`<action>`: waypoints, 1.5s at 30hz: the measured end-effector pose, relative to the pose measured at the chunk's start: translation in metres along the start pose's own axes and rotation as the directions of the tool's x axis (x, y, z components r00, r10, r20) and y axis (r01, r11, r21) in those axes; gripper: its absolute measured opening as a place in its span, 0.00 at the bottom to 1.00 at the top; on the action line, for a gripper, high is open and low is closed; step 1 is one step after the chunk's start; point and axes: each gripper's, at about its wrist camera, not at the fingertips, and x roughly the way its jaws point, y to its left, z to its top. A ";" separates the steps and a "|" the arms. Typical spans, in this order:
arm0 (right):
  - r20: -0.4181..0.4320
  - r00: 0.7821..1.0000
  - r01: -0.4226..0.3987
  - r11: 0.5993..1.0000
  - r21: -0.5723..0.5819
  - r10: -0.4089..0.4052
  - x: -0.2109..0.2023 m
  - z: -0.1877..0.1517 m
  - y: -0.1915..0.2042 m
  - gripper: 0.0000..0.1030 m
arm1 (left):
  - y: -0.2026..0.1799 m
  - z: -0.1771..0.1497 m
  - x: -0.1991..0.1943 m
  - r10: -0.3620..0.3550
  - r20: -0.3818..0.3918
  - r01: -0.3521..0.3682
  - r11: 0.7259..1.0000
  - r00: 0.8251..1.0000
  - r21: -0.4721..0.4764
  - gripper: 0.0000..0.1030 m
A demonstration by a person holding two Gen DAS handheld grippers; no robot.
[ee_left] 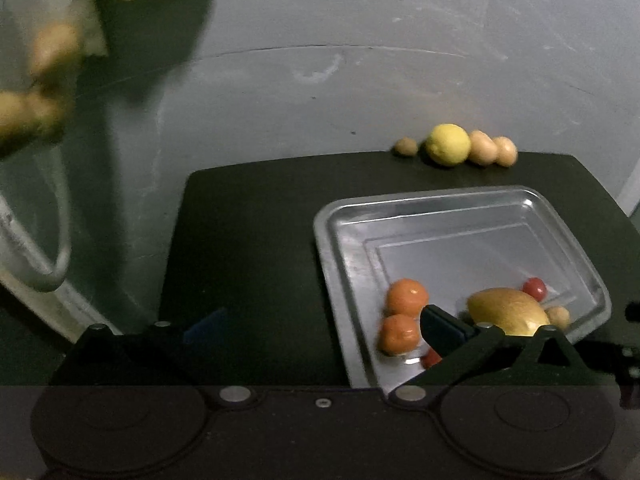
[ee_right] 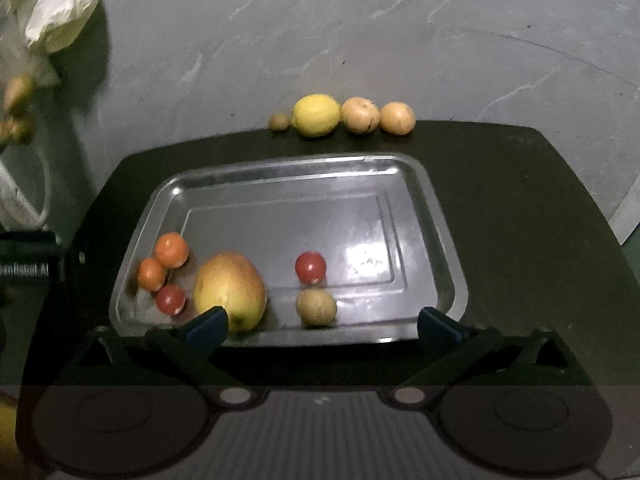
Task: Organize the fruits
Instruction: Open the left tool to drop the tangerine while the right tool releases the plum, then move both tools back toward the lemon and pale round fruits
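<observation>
A metal tray (ee_right: 280, 168) lies on a black mat (ee_right: 520, 220). It holds two oranges (ee_right: 172, 250) (ee_right: 151, 274), two red tomatoes (ee_right: 310, 267) (ee_right: 171, 299), a yellow-red mango (ee_right: 230, 290) and a small brown fruit (ee_right: 316, 307). Behind the tray a lemon (ee_right: 316, 115), two potatoes (ee_right: 360, 115) and a small brown fruit (ee_right: 279, 121) sit in a row. My right gripper (ee_right: 323, 326) is open at the tray's near rim, empty. My left gripper (ee_left: 324, 328) is open over the tray's (ee_left: 440, 196) left edge, beside the oranges (ee_left: 406, 298), holding nothing.
A translucent bag (ee_right: 60, 4) with pale contents and several small potatoes (ee_right: 16, 92) hangs at the upper left. A white curved handle (ee_left: 44, 264) is at the left. Grey scuffed floor (ee_right: 360, 40) surrounds the mat. The left gripper's body (ee_right: 28, 264) shows at the left edge.
</observation>
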 end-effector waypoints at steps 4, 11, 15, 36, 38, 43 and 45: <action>-0.039 0.999 -0.029 0.998 -0.050 0.028 -0.001 -0.009 0.007 1.00 | 0.005 -0.007 -0.003 0.020 0.004 -0.020 0.999 1.000 0.033 0.99; -0.090 0.994 -0.075 0.993 -0.087 0.067 0.000 -0.019 0.018 1.00 | 0.003 -0.025 -0.011 0.001 -0.006 0.000 0.989 1.000 0.148 0.99; -0.109 0.988 -0.116 0.990 -0.079 0.107 0.003 -0.017 0.020 1.00 | -0.001 -0.027 -0.011 -0.025 -0.023 0.028 0.987 0.999 0.161 0.99; -0.068 0.971 -0.236 0.967 -0.101 0.230 0.012 0.012 0.007 1.00 | -0.016 0.017 0.016 0.020 -0.075 -0.015 0.998 0.997 0.063 0.99; -0.055 0.969 -0.245 0.965 -0.093 0.240 0.013 0.017 0.001 1.00 | -0.016 0.025 0.019 0.024 -0.071 -0.020 0.998 0.997 0.052 0.99; -0.039 0.972 -0.235 0.968 -0.091 0.233 0.021 0.029 -0.013 1.00 | -0.029 0.045 0.032 0.041 -0.051 -0.039 0.998 0.998 0.040 0.99; -0.035 0.973 -0.231 0.969 -0.085 0.229 0.025 0.033 -0.019 1.00 | -0.037 0.053 0.038 0.045 -0.052 -0.044 0.999 0.998 0.023 0.99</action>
